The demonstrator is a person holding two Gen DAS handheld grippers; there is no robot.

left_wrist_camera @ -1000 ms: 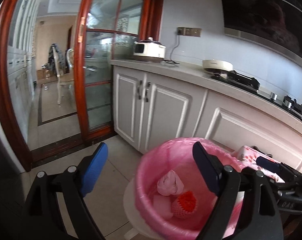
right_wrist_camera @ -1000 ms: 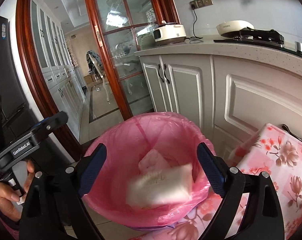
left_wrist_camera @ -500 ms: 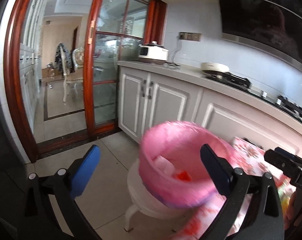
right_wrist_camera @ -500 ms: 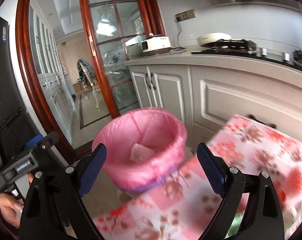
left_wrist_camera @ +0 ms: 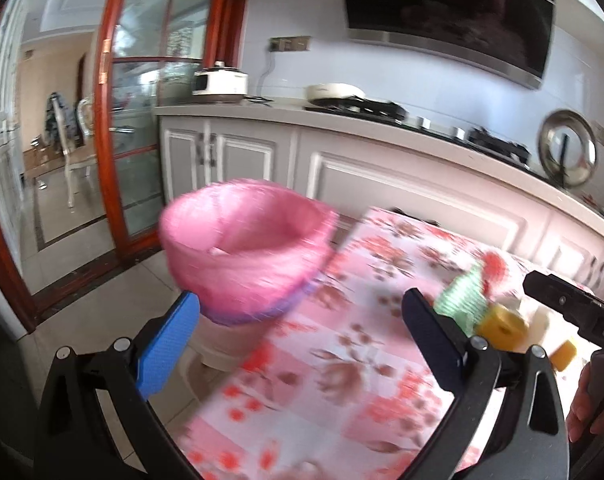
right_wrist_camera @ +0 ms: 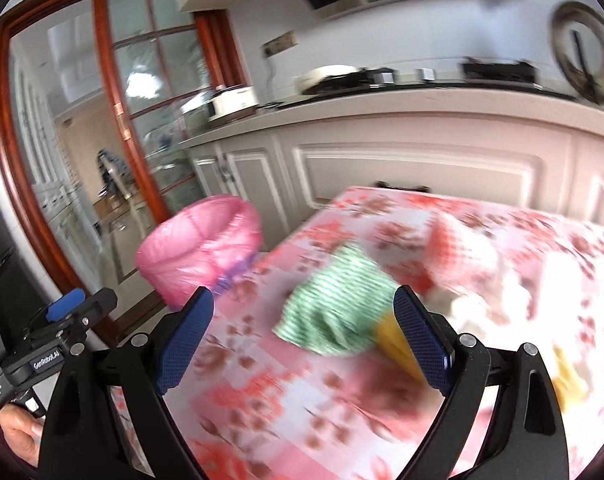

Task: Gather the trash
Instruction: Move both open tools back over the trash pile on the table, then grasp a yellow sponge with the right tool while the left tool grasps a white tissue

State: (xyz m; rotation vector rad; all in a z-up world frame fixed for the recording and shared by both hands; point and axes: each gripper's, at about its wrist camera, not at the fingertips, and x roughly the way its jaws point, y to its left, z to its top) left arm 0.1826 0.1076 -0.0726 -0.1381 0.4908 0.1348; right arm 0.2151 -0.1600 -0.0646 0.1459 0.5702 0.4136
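The left gripper [right_wrist_camera: 68, 322] carries a label I cannot read surely. Both grippers, the right gripper [right_wrist_camera: 303, 338] too, stand wide and hold nothing. Between the right fingers lies a green wrapper [right_wrist_camera: 333, 304]; the bin [left_wrist_camera: 246, 248] stands beyond the left fingers.

Pink bin liner [left_wrist_camera: 246, 248], pink-and-red floral tablecloth [right_wrist_camera: 341, 400], green-and-white striped wrapper [right_wrist_camera: 333, 312], yellow blocks [left_wrist_camera: 501, 326]

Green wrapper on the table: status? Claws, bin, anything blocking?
Both claws, left claw and right claw, open, empty. Green wrapper on table, ungrabbed. Pink-lined bin beside table edge. Nothing blocking.
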